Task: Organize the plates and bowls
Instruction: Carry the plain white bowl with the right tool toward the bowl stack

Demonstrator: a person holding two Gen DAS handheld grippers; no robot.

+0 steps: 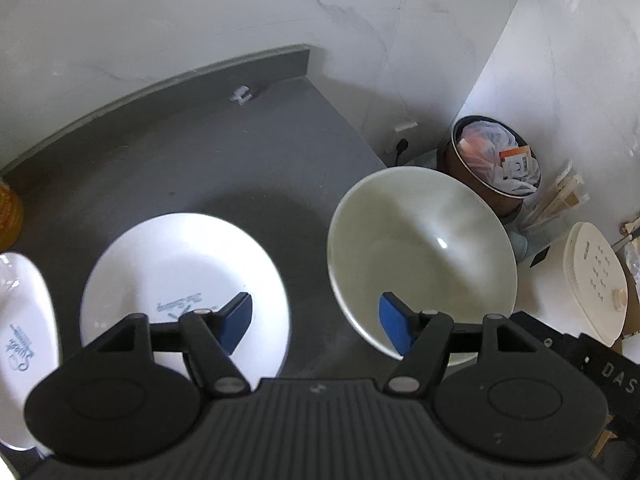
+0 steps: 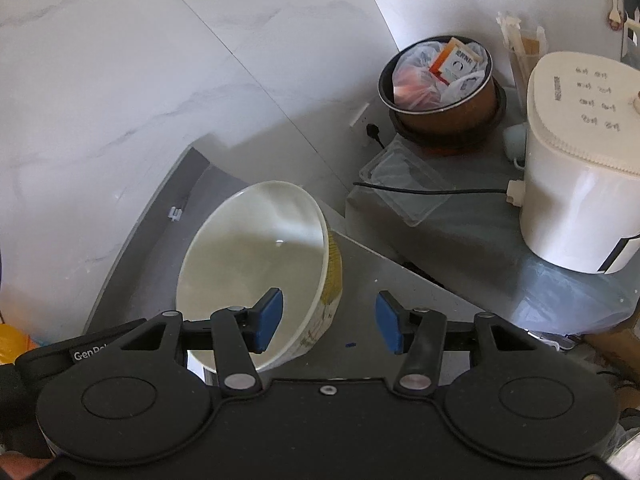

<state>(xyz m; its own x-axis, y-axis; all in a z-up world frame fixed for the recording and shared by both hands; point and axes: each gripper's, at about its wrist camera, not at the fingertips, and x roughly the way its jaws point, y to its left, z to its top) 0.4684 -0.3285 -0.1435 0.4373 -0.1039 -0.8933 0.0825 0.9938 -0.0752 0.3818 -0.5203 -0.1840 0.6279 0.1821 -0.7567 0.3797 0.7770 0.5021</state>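
Note:
A cream bowl (image 1: 420, 256) with a yellow pattern on its outside stands on the grey counter (image 1: 224, 152); it also shows in the right wrist view (image 2: 256, 268). A white plate (image 1: 180, 280) with blue lettering lies left of it, and a second white plate (image 1: 20, 340) shows at the left edge. My left gripper (image 1: 316, 324) is open above the gap between plate and bowl. My right gripper (image 2: 328, 322) is open with the bowl's right rim between its fingers; its left pad (image 2: 268, 320) is inside the bowl.
A brown pot (image 2: 444, 92) full of bags stands at the back right beside a white rice cooker (image 2: 576, 172). A clear plastic lid (image 2: 408, 184) and a black cable lie nearby. White marble walls close the corner. An orange object (image 1: 10, 216) sits at far left.

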